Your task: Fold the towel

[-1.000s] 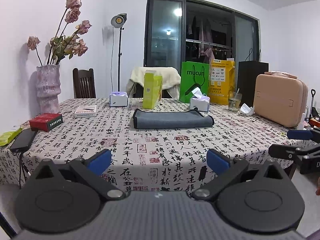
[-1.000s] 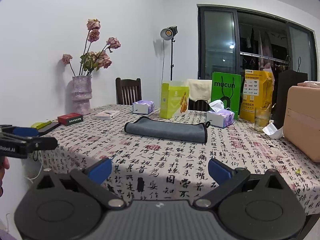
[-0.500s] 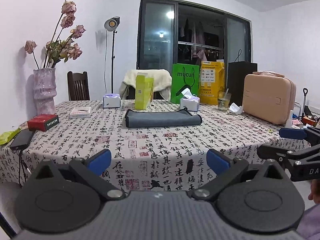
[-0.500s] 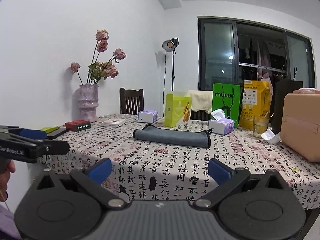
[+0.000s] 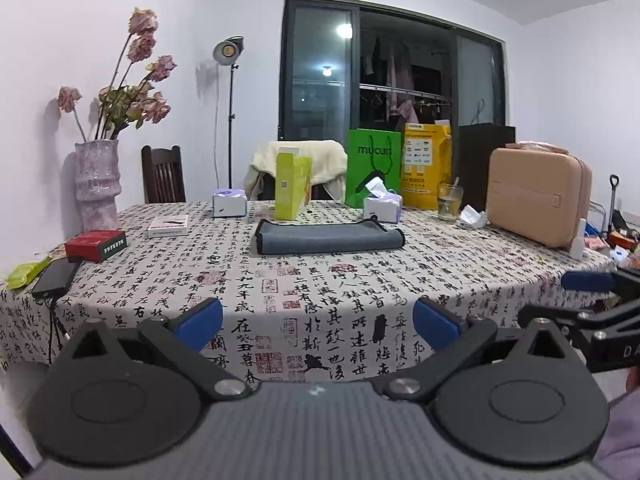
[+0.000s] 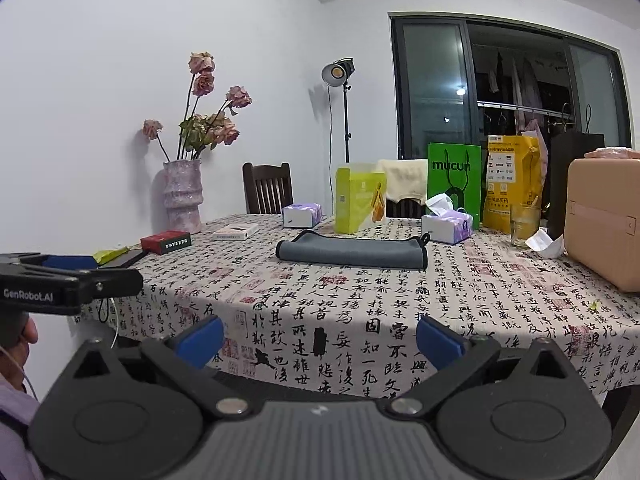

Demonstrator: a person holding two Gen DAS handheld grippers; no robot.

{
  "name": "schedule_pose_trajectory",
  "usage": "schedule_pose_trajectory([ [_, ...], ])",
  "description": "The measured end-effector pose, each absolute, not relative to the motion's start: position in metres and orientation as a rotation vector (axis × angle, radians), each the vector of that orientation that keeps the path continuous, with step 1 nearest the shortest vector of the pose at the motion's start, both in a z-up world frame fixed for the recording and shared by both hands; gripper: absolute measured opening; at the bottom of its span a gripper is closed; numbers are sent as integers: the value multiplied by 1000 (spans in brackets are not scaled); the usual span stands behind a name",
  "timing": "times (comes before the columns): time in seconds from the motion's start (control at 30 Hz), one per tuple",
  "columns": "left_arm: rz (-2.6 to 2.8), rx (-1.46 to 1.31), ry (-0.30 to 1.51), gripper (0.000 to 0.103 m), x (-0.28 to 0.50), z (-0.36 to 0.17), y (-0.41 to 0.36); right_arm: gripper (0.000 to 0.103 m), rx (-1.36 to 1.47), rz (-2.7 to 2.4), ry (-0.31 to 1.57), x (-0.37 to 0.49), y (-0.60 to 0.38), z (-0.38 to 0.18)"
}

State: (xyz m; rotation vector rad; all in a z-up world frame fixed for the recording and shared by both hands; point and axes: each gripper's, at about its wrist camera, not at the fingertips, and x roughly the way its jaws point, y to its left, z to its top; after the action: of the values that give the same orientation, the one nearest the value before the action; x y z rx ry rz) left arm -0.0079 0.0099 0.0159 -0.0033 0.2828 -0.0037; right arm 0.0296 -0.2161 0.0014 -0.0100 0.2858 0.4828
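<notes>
Folded towel (image 5: 328, 237) (grey), beyond left gripper (image 5: 318, 322)

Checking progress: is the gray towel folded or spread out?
Folded: the gray towel lies as a narrow, layered strip with a rounded doubled near edge.

vase of dried roses (image 5: 97, 184) | red box (image 5: 96, 245) | green bag (image 5: 374, 172) | tan case (image 5: 538, 196) | tissue box (image 6: 447, 227)

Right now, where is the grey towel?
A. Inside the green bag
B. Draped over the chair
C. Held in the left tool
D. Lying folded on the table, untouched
D: the grey towel lies folded on the table, far beyond the open left tool and right tool.
</notes>
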Motion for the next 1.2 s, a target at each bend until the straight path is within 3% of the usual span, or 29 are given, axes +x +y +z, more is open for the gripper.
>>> schedule_pose_trajectory([
  [1.2,1,3,287,103,-12,13,6,103,-17,481,270,26,-214,0],
])
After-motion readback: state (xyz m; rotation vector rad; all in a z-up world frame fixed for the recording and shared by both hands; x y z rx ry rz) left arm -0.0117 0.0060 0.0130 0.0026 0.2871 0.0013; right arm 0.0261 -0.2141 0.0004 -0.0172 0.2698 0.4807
